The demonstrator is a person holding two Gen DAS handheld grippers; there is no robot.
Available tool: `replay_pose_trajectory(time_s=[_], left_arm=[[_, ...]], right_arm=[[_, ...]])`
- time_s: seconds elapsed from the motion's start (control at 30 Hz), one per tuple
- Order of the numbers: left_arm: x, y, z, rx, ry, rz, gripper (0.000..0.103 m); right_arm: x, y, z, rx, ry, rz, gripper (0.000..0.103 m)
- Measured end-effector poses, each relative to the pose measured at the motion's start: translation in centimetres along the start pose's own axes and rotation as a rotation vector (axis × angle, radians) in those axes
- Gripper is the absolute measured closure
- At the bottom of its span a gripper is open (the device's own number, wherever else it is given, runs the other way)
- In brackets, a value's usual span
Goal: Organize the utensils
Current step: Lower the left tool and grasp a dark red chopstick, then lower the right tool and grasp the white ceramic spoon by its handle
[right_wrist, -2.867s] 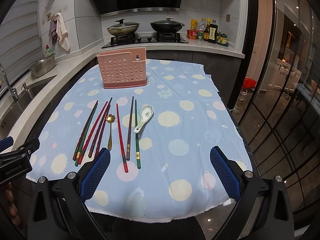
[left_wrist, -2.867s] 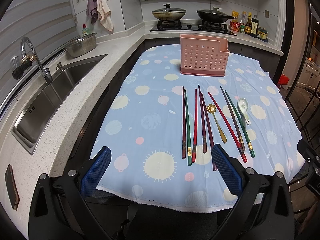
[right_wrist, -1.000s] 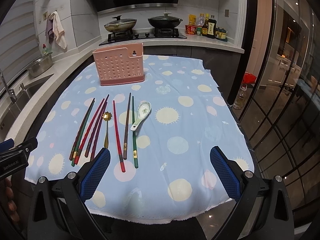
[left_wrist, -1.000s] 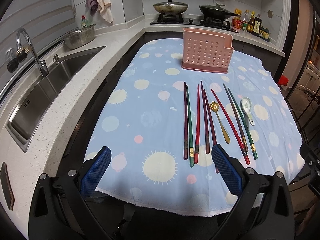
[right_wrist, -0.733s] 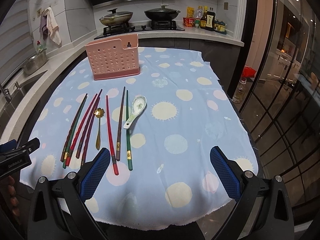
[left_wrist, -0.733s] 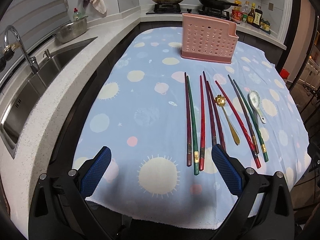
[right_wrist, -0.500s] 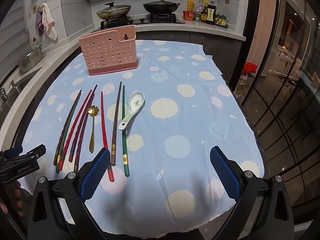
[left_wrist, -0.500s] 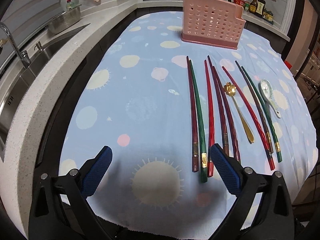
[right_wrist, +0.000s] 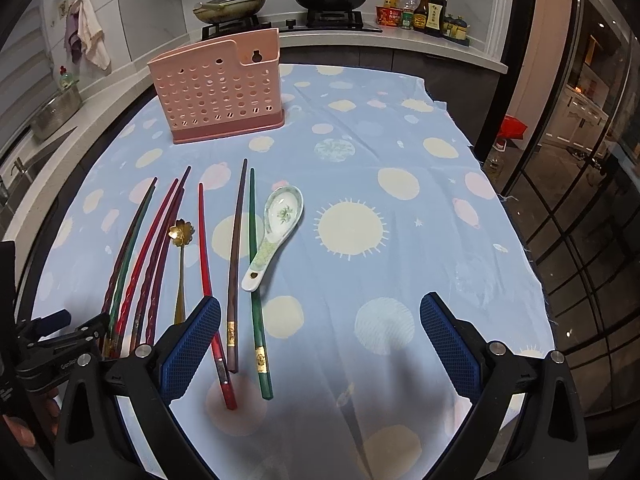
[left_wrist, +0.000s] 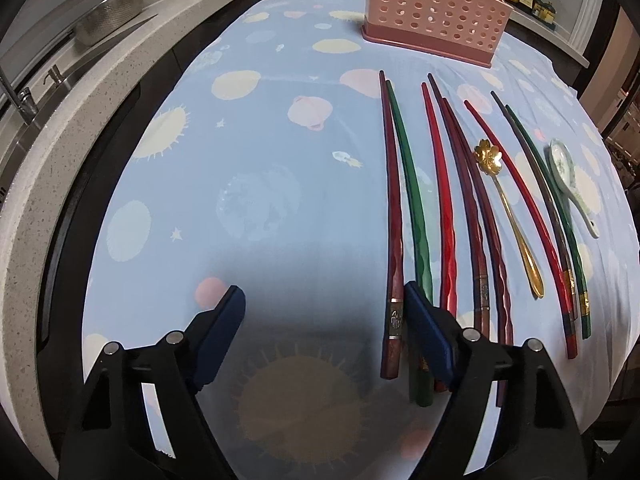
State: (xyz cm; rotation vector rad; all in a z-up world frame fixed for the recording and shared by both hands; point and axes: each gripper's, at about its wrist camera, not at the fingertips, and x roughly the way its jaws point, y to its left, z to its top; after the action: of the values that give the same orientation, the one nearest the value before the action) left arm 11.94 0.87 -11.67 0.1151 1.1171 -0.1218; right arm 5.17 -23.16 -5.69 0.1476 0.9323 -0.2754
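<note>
Both claws have dropped closer to the cloth-covered counter [left_wrist: 248, 184] than a second ago, and the utensils now loom larger in each view.

Left claw [left_wrist: 324, 332]: jaws closing, nothing pressed between them yet; the butt of the leftmost dark red chopstick [left_wrist: 394, 240] lies inside the gap, just beside the right-hand pad, apparently the first pick.

Chopsticks, left to right in the left wrist view: dark red, then green chopstick [left_wrist: 414, 208] just beside it, bright red chopstick [left_wrist: 442, 208], a pair of maroon chopsticks [left_wrist: 476, 216]. All flat on the cloth, tips toward the far side.

Gold spoon [left_wrist: 506, 208]: flower bowl, lying among the sticks.

Three further chopsticks [right_wrist: 236, 256], red, brown and green, lie nearest the right claw.

Ceramic spoon [right_wrist: 274, 232]: white with green pattern, handle close against the green stick, contact unclear.

Right claw [right_wrist: 320, 344]: jaws wide apart, empty, hovering low with the three butts just inside its left-hand pad.

Pink holder [right_wrist: 218, 92]: perforated, upright at the far end, well apart from the row; contents not visible, nothing showing above its rim.

Progress: nothing appears stored. Every utensil seen is left to lift and stand in the holder.
</note>
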Motion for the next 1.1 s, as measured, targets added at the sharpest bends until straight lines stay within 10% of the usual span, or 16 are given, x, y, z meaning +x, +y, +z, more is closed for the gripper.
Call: replay_pose_trajectory(time_s=[0.4,0.67,1.1], left_arm=[[0.1,0.5,1.6,0.000,0.001,-0.022,0.085],[0.3,0.3,1.8,0.002,0.005,-0.013,0.085],[0.5,0.2,2.1,0.007,0.008,-0.011,0.085]], right_arm=[[3.8,0.9,2.7,0.017,0.021,0.032,0.029],[7.1,1.3,3.8,0.048,0.080,0.062,0.057],[9.2,1.8,3.9,0.044,0.130,0.076,0.060]])
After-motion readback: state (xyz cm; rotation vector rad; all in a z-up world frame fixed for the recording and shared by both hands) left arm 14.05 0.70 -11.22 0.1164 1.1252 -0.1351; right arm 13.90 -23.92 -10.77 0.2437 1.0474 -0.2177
